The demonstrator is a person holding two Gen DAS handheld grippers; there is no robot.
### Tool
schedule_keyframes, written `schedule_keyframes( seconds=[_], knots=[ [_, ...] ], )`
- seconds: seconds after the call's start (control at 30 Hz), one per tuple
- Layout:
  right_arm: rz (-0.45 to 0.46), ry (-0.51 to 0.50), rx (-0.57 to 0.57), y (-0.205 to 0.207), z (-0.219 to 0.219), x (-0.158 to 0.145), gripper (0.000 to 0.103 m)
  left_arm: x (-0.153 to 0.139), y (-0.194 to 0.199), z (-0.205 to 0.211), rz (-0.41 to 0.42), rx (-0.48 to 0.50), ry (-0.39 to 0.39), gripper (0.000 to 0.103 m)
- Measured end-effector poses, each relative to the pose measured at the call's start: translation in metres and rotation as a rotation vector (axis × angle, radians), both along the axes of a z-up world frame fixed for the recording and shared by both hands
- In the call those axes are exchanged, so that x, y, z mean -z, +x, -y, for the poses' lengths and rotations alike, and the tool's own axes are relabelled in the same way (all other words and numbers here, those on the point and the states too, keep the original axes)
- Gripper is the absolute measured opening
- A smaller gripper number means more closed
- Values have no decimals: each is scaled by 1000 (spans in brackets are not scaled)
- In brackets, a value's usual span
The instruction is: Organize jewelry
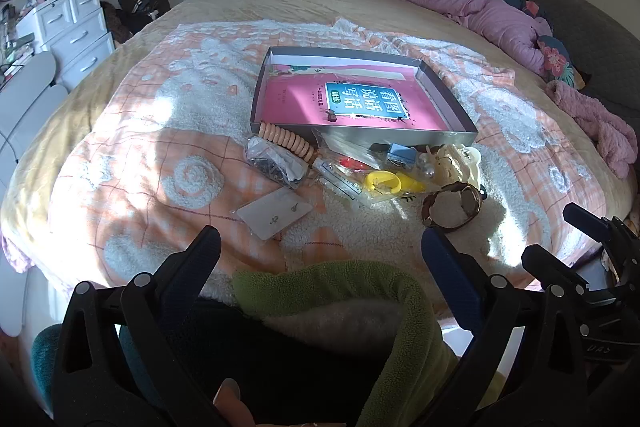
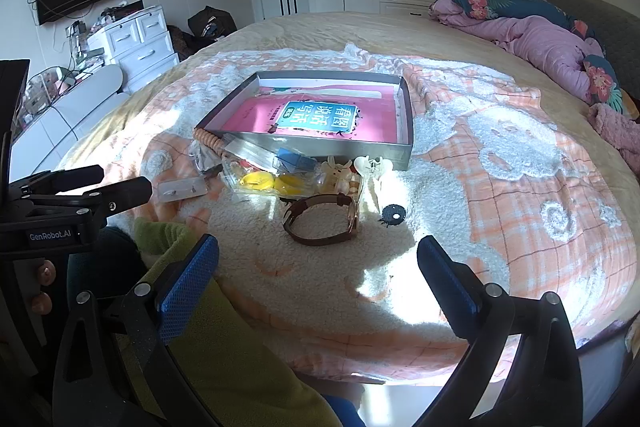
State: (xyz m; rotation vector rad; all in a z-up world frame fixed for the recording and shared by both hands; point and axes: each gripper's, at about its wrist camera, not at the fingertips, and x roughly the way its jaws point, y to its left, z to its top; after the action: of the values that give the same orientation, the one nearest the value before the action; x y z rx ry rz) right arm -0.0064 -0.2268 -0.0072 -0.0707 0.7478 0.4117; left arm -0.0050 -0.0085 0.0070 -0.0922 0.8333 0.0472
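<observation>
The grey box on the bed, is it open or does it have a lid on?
Open: the grey box has no lid, and the pink book inside shows.

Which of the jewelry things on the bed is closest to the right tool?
The brown watch. It lies alone on the blanket, in front of the pile, while the yellow pieces and bead bracelet sit back by the box.

The peach-and-white checked fleece blanket (image 2: pixel 460 187) looks nubbly and matt, its white patches tufted. On it the shallow grey cardboard box (image 2: pixel 320 146) has dull walls, while the pink paper book cover (image 1: pixel 352 103) inside is smooth. Clear plastic bags (image 1: pixel 344 175) glisten in the sun. The brown leather-look watch strap (image 2: pixel 316 239) has a slight sheen. Textured blue pads (image 2: pixel 186 291) line matt black plastic gripper fingers.
</observation>
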Motion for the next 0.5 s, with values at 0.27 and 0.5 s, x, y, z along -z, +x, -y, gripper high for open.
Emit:
schedule_keyframes(
  seconds=[0.27,0.5],
  knots=[
    [-2,0,-4,0,-1,0,99,0,0,0,-2,-3,0,94],
    [-9,0,-12,4,-6,4,99,3,4,-8,-6,-25,6,94]
  ],
)
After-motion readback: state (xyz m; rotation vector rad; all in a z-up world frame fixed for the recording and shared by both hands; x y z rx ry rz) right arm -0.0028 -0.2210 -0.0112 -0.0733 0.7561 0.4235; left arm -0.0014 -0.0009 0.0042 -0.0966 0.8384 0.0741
